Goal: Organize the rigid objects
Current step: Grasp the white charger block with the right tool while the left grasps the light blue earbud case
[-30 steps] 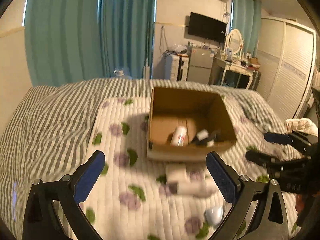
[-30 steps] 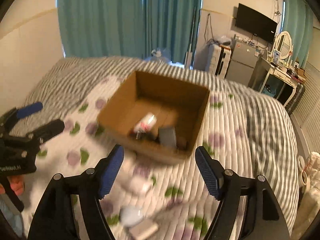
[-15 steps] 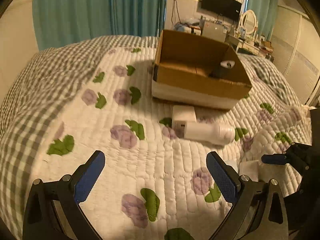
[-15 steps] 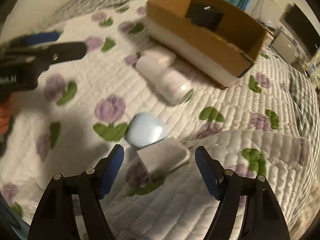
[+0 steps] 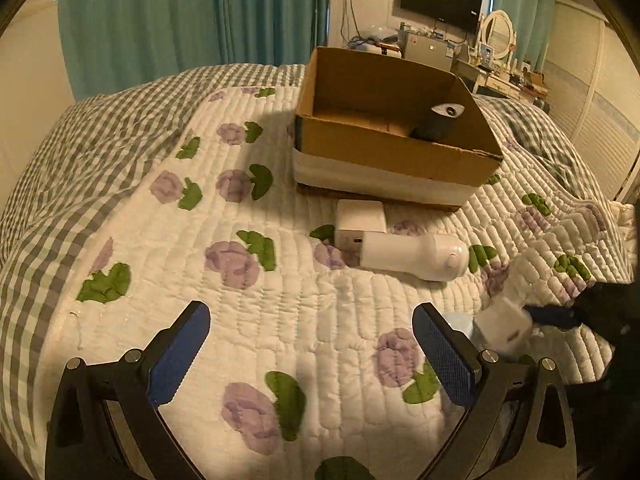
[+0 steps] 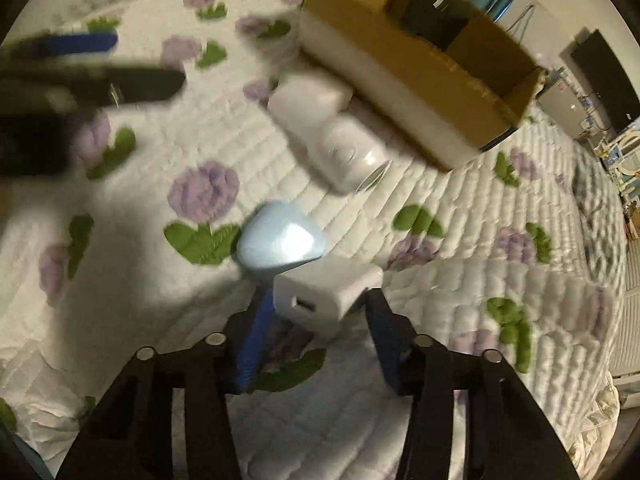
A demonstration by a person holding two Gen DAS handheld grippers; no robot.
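My right gripper [image 6: 318, 312] is low over the quilt with its jaws closing around a small white charger block [image 6: 326, 294]; the block also shows in the left wrist view [image 5: 502, 322]. A pale blue case [image 6: 280, 240] lies just behind the block. A white bottle [image 5: 414, 256] and a white square adapter [image 5: 360, 222] lie in front of the cardboard box [image 5: 394, 152], which holds a dark object [image 5: 436, 122]. My left gripper [image 5: 310, 354] is open and empty above the quilt.
The flowered white quilt [image 5: 260, 280] covers a grey checked bedspread [image 5: 100, 136]. Teal curtains, a TV and a dresser stand beyond the bed. A quilt fold [image 6: 500, 280] rises to the right of the block.
My right gripper has come down to the charger block and its jaws have narrowed around it. My left gripper has dropped a little lower and closer to the quilt.
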